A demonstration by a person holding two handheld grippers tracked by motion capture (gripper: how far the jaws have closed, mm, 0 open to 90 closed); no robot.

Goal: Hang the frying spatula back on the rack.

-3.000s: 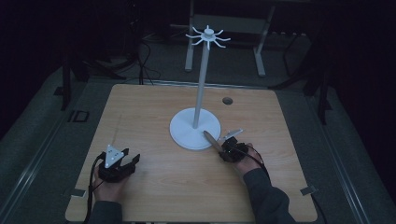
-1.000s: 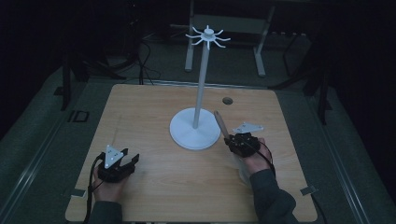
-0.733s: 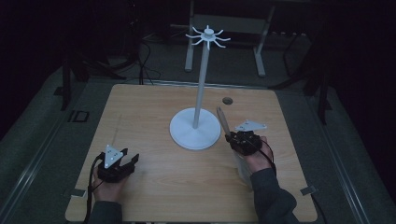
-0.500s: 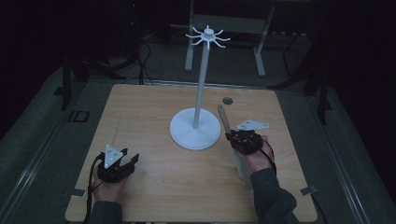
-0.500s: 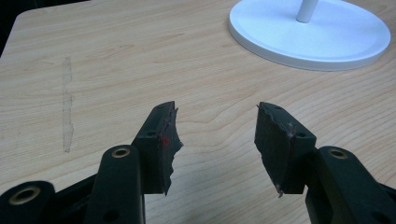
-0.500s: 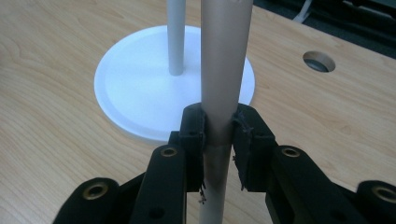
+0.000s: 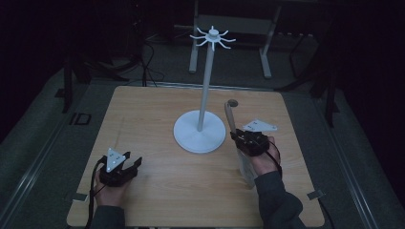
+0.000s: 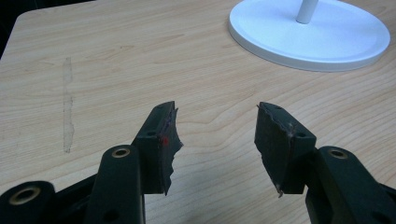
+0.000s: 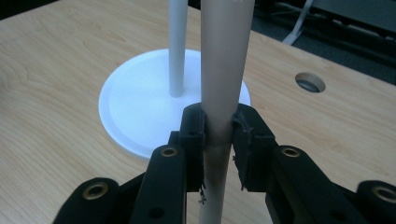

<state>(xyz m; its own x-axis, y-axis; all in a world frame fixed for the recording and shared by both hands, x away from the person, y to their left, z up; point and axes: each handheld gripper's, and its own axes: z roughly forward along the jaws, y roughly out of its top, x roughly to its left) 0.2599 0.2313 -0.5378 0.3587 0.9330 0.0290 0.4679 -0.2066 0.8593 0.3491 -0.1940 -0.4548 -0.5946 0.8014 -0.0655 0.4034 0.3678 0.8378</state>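
I'm clamping my right tool (image 9: 218, 133) on a long stick (image 9: 224, 60) beside the stand (image 9: 175, 56); it's risking a knock, while my left tool (image 8: 217, 140) is resting apart.

The left gripper (image 7: 125, 166) rests low at the near left of the surface (image 7: 157, 109), held in the left hand (image 7: 111, 183), its forearm coming in from the bottom edge; its fingers (image 8: 159, 140) stand well apart with nothing between them; the right gripper (image 7: 241, 138) sits at the right, gripped by the right hand (image 7: 263, 160), sleeve behind it; its fingers (image 9: 192, 135) are clamped tight on a pale, upright strip (image 9: 223, 84).
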